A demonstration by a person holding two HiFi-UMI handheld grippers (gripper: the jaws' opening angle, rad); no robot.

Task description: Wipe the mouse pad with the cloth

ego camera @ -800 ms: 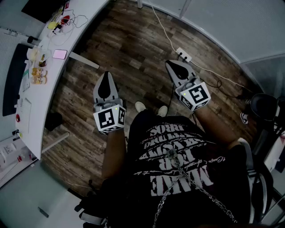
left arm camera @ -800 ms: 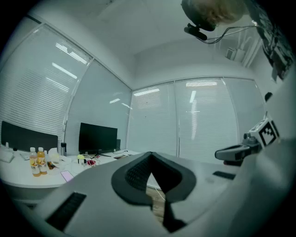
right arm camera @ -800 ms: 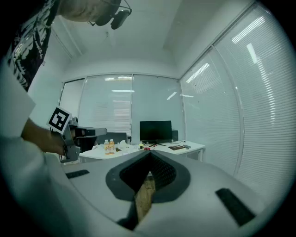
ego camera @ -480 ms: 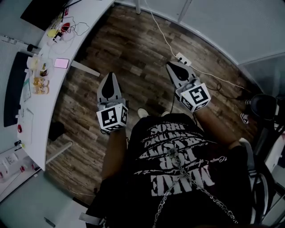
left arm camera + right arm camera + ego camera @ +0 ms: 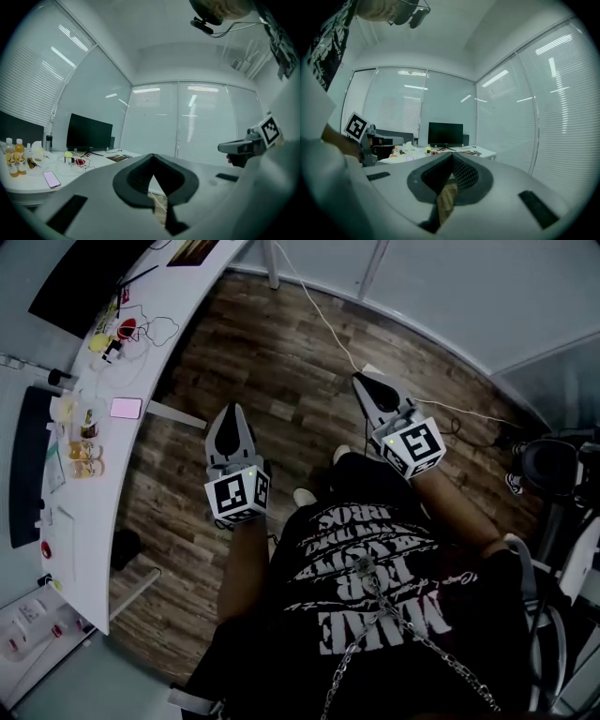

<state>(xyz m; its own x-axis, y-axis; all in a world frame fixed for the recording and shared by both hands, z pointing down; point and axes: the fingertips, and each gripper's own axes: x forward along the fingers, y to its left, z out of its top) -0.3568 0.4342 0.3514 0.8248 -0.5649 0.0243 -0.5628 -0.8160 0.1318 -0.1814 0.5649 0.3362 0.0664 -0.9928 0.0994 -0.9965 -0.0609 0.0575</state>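
Both grippers hang over the wooden floor [image 5: 281,352] in front of the person, away from the desk. My left gripper [image 5: 231,410] is shut with nothing between its jaws; in its own view the tips [image 5: 152,155] meet. My right gripper [image 5: 359,379] is also shut and empty, tips together [image 5: 451,154]. The white curved desk [image 5: 141,362] runs along the left. A long dark shape [image 5: 26,465] lies at its far side; I cannot tell whether it is the mouse pad. No cloth can be made out.
On the desk are a monitor [image 5: 89,133], a pink phone [image 5: 125,408], two orange bottles [image 5: 84,457] and tangled cables [image 5: 141,332]. A white cable and power strip [image 5: 370,369] lie on the floor. A chair [image 5: 548,470] stands at the right.
The head view has swung, so the desk has slid down the left of the frame and shows more of its far end. Both grippers stay shut, side by side.
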